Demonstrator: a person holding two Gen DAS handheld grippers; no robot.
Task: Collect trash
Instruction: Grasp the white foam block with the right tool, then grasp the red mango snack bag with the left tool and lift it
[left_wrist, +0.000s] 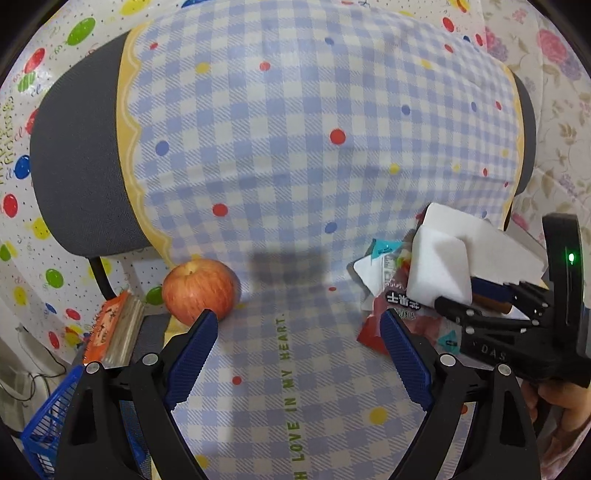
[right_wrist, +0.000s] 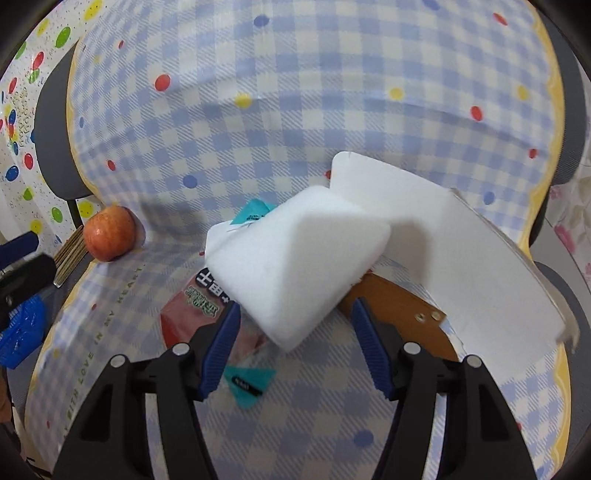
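Observation:
A white foam block (right_wrist: 295, 266) lies on a pile of trash on the checked cloth, over a red snack wrapper (right_wrist: 184, 314) and teal scraps (right_wrist: 251, 384). A white card (right_wrist: 461, 240) and a brown board (right_wrist: 399, 306) lie beside it. My right gripper (right_wrist: 295, 325) is open with its jaws on either side of the block's near corner. In the left wrist view the block (left_wrist: 439, 266) and wrapper (left_wrist: 373, 328) sit at the right. My left gripper (left_wrist: 299, 332) is open and empty over bare cloth.
A red apple (left_wrist: 199, 288) sits at the cloth's left edge, also in the right wrist view (right_wrist: 109, 238). A notebook (left_wrist: 110, 332) and a blue basket (left_wrist: 44, 432) lie left of it. A dark chair back (left_wrist: 77, 155) stands behind.

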